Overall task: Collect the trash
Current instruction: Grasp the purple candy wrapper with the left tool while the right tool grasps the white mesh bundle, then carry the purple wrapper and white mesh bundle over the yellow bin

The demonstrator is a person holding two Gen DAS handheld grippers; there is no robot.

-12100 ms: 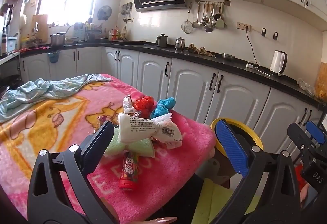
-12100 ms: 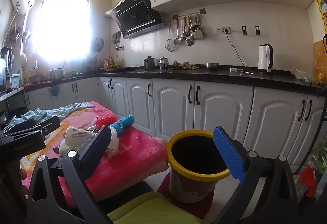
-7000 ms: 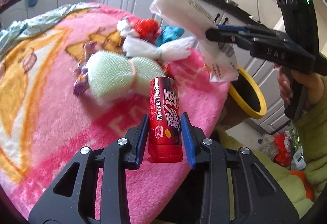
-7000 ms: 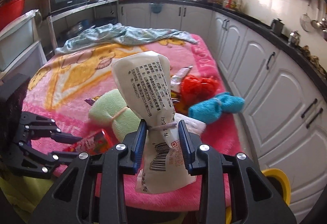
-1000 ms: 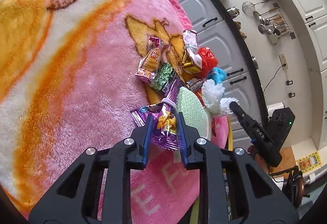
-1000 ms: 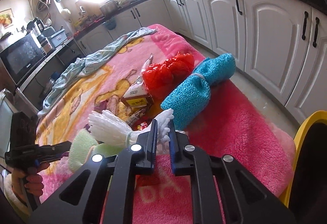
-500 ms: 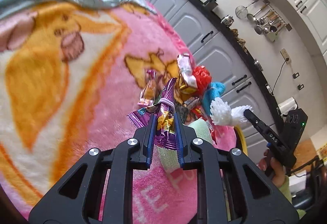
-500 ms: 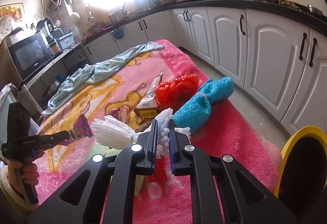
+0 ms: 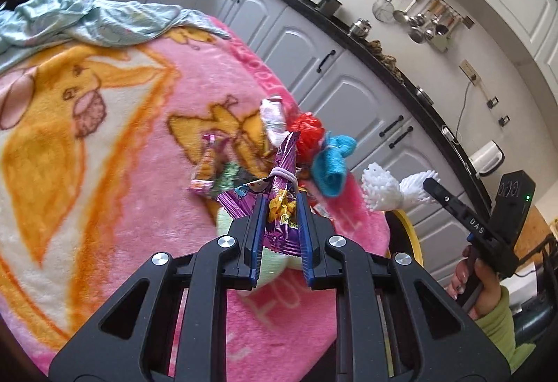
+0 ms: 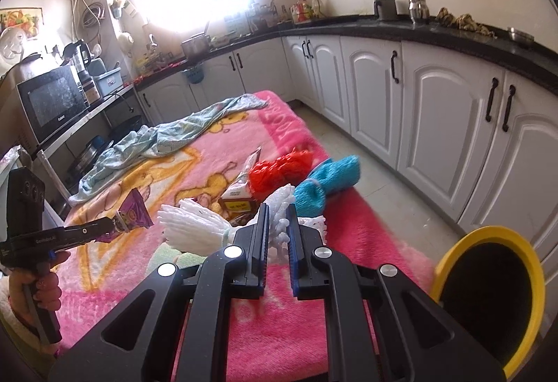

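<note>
My left gripper (image 9: 280, 204) is shut on a purple snack wrapper (image 9: 283, 193) tied with a band, held clear above the pink blanket (image 9: 139, 173). In the right wrist view the same wrapper (image 10: 134, 213) hangs from the left gripper (image 10: 111, 227). A white knotted cloth bundle (image 10: 195, 225) is pinched in my shut right gripper (image 10: 277, 207), lifted off the blanket (image 10: 314, 295). From the left wrist view that bundle (image 9: 383, 188) shows at the right gripper (image 9: 427, 185). The yellow-rimmed bin (image 10: 488, 298) stands on the floor at lower right.
On the blanket lie a red bundle (image 10: 282, 171), a blue bundle (image 10: 327, 183), a pale green bundle (image 10: 167, 256), a gold-and-white packet (image 10: 240, 193) and more wrappers (image 9: 212, 173). A light blue cloth (image 10: 167, 138) lies at the far end. White cabinets (image 10: 436, 117) line the wall.
Both grippers have risen off the blanket with their loads: the purple wrapper and the white bundle hang higher. The yellow bin has come further into the right wrist view.
</note>
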